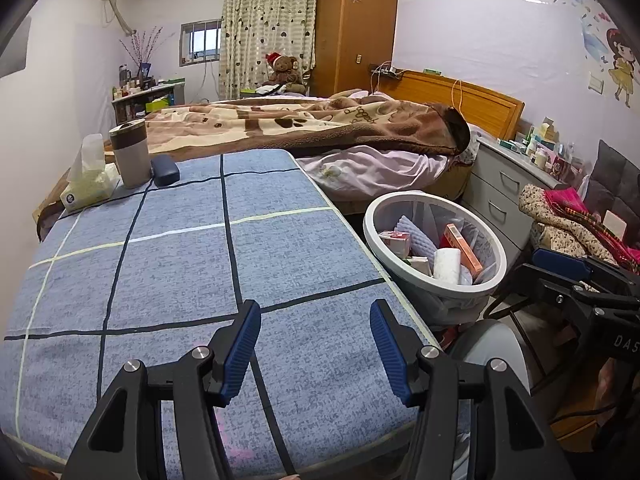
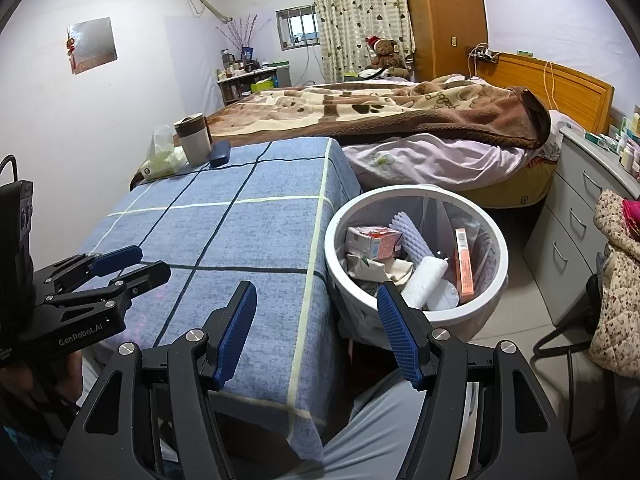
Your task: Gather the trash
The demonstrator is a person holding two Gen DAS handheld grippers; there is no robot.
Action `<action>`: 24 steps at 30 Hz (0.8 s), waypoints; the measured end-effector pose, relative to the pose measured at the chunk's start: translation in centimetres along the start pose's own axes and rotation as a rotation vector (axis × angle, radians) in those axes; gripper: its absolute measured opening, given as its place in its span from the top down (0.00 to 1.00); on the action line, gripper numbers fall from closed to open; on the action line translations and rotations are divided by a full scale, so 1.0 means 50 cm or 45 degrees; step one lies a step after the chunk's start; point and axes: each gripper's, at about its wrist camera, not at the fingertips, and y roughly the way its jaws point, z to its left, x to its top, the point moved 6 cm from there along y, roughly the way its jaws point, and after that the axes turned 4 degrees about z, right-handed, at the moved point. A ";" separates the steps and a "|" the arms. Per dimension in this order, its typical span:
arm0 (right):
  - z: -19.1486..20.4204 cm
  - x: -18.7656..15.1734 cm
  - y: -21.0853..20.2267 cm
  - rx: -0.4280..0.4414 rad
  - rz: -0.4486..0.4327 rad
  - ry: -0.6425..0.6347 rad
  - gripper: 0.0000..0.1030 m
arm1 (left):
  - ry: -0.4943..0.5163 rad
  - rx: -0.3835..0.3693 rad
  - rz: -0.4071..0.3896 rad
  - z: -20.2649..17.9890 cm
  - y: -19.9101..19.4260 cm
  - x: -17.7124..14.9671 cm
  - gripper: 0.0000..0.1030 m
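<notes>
Bin (image 2: pixel 416 312) of upright trash (orange box (image 2: pixel 463 262) on end), mouth upward; left tool (image 1: pixel 316 350) and right tool (image 2: pixel 316 334) apart, empty.

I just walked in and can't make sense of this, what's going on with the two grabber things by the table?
A person is tidying up with a handheld gripper in each hand. Both the left gripper and the right gripper are open and empty, poised over the near end of the table with the blue checked cloth. The white bin beside the table already holds cartons, a box and foam wrap. Only a tissue pack, a cup and a dark case sit at the far end.
</notes>
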 end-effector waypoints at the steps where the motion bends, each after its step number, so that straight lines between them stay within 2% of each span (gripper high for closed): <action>1: 0.000 0.000 0.000 -0.001 0.002 0.001 0.38 | 0.000 -0.001 0.001 -0.001 0.000 0.000 0.45; 24: 0.001 0.003 -0.002 -0.001 0.000 0.001 0.38 | -0.004 0.001 0.000 0.000 0.000 0.001 0.45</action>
